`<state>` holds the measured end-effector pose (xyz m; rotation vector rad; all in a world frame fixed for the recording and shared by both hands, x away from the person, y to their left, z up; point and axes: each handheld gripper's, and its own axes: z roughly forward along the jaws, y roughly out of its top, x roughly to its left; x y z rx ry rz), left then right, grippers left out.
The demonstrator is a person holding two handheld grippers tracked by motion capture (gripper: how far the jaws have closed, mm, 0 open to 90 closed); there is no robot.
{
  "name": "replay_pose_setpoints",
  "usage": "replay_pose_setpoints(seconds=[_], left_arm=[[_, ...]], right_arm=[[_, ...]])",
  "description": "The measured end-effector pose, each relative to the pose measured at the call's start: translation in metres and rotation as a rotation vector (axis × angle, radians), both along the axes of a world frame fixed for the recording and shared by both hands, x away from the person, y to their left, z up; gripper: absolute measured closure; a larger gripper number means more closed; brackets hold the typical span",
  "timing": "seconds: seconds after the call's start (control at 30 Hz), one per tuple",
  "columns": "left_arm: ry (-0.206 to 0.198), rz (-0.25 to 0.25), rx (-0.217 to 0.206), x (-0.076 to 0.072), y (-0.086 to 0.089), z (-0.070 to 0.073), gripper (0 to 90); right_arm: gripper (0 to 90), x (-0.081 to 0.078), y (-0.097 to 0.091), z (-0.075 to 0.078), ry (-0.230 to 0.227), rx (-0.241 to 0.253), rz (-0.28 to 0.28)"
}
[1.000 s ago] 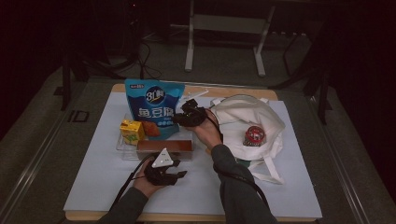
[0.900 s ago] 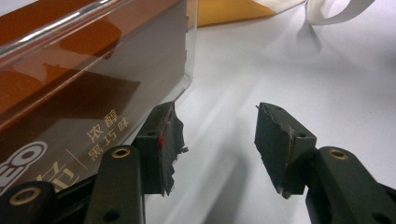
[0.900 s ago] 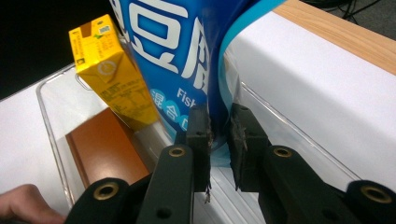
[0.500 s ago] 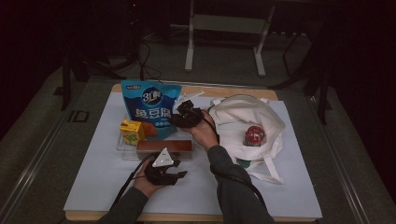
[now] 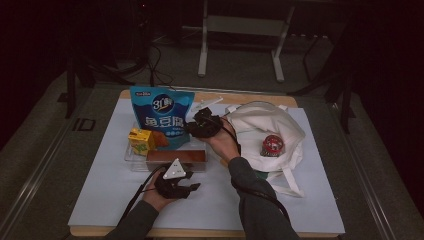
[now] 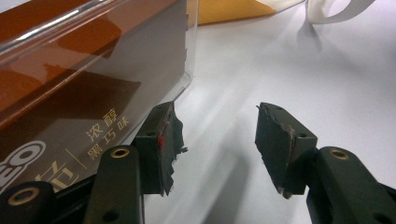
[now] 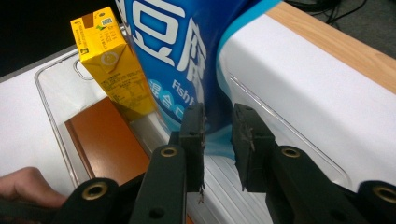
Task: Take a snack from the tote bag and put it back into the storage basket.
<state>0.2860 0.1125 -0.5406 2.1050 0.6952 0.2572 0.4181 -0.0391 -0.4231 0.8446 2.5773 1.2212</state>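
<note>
My right tongs point(image 7: 218, 135) straddle the blue pouch's point(image 7: 187, 60) lower edge in the clear tray point(image 7: 51, 126), jaws just easing apart, grip unclear. Left tongs point(image 6: 215, 144) gape empty on the worktop point(image 6: 289, 70) beside the brown box point(image 6: 70, 93).

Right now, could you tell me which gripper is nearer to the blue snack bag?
Right. The right gripper has the blue snack bag edge between its jaws, which have just been opening; the left gripper sits apart, near the table's front beside the clear tray.

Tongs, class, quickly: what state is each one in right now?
Left tongs: open, empty, beside the clear plastic tray.
Right tongs: opening around the blue snack pouch edge.
</note>
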Motion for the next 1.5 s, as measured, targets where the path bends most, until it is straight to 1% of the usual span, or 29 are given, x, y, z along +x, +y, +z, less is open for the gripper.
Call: replay_pose_setpoints(seconds=[0.07, 0.1, 0.13, 0.2, 0.23, 0.27, 0.3, 0.33, 0.4, 0.5, 0.6, 0.77, 0.9, 1.03, 1.23, 1.4, 1.5], left_arm=[[0.0, 0.0, 0.002, 0.0, 0.0, 0.0, 48.0], [0.0, 0.0, 0.002, 0.0, 0.0, 0.0, 48.0], [0.0, 0.0, 0.002, 0.0, 0.0, 0.0, 48.0], [0.0, 0.0, 0.002, 0.0, 0.0, 0.0, 48.0], [0.0, 0.0, 0.002, 0.0, 0.0, 0.0, 48.0], [-0.001, 0.0, 0.002, 0.0, 0.0, 0.0, 48.0], [-0.001, 0.0, 0.001, 0.0, 0.0, 0.0, 47.8], [-0.001, 0.0, 0.001, 0.0, 0.0, 0.0, 47.8], [0.0, 0.001, 0.0, 0.0, 0.0, 0.0, 47.7], [0.003, -0.002, -0.002, 0.0, 0.0, 0.0, 47.7], [0.01, 0.001, -0.018, 0.001, 0.002, 0.0, 47.5], [0.009, 0.001, -0.017, 0.001, 0.002, 0.0, 47.6], [0.011, 0.0, -0.019, 0.001, 0.002, 0.0, 47.6], [0.01, 0.0, -0.018, 0.001, 0.002, 0.0, 47.6], [0.011, 0.0, -0.018, 0.001, 0.002, 0.0, 47.5], [0.01, 0.0, -0.016, 0.001, 0.002, 0.0, 47.5], [0.008, 0.0, -0.016, 0.001, 0.001, 0.0, 47.4]], right_arm=[[75.0, -0.001, -0.002, 0.002, -0.003, 0.005, -0.001], [76.5, -0.004, -0.008, 0.006, -0.011, -0.004, -0.004], [76.5, -0.004, -0.008, 0.006, -0.011, -0.004, -0.004], [79.4, -0.006, -0.013, 0.01, -0.015, -0.023, -0.015], [83.1, -0.007, -0.018, 0.013, -0.019, -0.036, -0.027], [83.1, -0.007, -0.018, 0.013, -0.019, -0.036, -0.027], [87.3, -0.007, -0.022, 0.016, -0.027, -0.052, -0.029], [87.3, -0.007, -0.022, 0.016, -0.027, -0.052, -0.029], [89.7, -0.008, -0.026, 0.018, -0.033, -0.073, -0.033], [89.8, -0.01, -0.03, 0.02, -0.035, -0.084, -0.038], [89.9, -0.013, -0.034, 0.022, -0.04, -0.096, -0.041], [90.0, -0.019, -0.044, 0.025, -0.053, -0.13, -0.052], [90.0, -0.022, -0.054, 0.03, -0.056, -0.132, -0.071], [90.0, -0.025, -0.062, 0.033, -0.055, -0.151, -0.082], [90.0, -0.028, -0.076, 0.032, -0.059, -0.175, -0.099], [90.0, -0.029, -0.087, 0.026, -0.036, -0.165, -0.112], [90.0, -0.03, -0.093, 0.02, -0.027, -0.177, -0.128]])
